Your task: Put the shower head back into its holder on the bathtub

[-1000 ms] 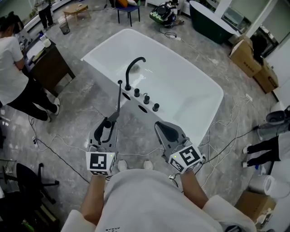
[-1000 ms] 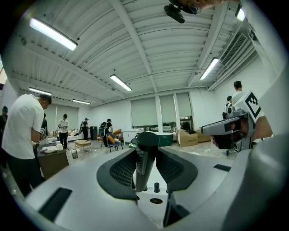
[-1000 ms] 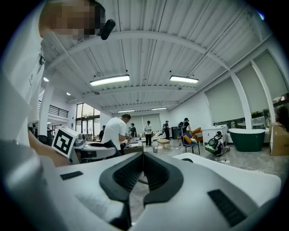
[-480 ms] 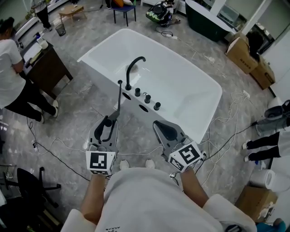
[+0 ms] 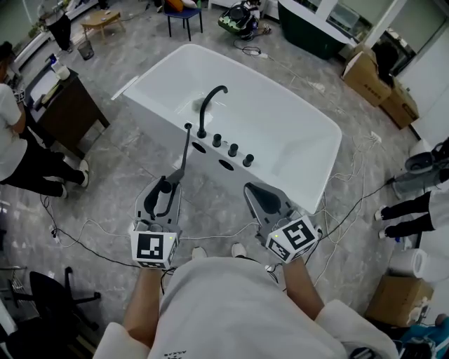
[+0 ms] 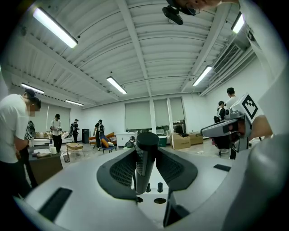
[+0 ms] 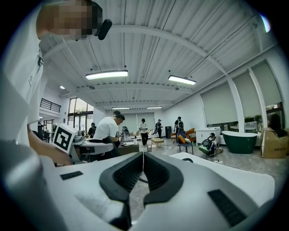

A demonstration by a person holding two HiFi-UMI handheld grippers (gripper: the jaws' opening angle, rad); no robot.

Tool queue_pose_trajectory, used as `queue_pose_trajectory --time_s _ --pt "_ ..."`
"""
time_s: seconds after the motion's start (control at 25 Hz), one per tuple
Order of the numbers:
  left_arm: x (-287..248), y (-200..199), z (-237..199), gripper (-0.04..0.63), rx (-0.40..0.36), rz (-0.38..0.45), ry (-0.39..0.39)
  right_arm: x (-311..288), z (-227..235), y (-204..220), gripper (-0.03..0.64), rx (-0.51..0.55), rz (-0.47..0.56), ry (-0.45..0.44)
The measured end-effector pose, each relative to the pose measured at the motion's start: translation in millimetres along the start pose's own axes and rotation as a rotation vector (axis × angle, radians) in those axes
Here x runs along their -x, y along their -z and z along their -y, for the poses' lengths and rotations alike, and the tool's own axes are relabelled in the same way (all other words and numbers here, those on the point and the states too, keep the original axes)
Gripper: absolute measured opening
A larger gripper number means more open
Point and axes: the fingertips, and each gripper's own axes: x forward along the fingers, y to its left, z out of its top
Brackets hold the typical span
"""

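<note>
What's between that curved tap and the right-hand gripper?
Three black knobs and an oval hole, all on the tub rim. The head view shows it.

Slim black shower head [image 6: 146,155] upright in left claw [image 5: 167,188], seemingly just short of white bathtub [image 5: 280,140].

The grey floor [image 5: 126,175] has thin wires [image 5: 91,226] on it. At the left is a dark tabletop [image 5: 70,105] — a person [image 5: 31,165] in a white top stands by it. Brown boxes [image 5: 379,84] sit at the top right, near a green tub [image 5: 316,28]. A blue chair [image 5: 184,14] is at the top.
</note>
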Motion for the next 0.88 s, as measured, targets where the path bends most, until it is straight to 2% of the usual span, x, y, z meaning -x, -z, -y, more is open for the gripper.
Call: queue_pose_trajectory --time_s 0.4,0.88 --pt "17.5 2.3 -28.1 0.143 0.000 0.020 0.054 -10.3 -38.4 -2.1 0.018 0.026 -0.013 0.044" --pt "25.5 9.8 -43.0 0.143 0.001 0.012 0.070 -20.7 -53.8 5.3 0.018 0.019 -0.036 0.054"
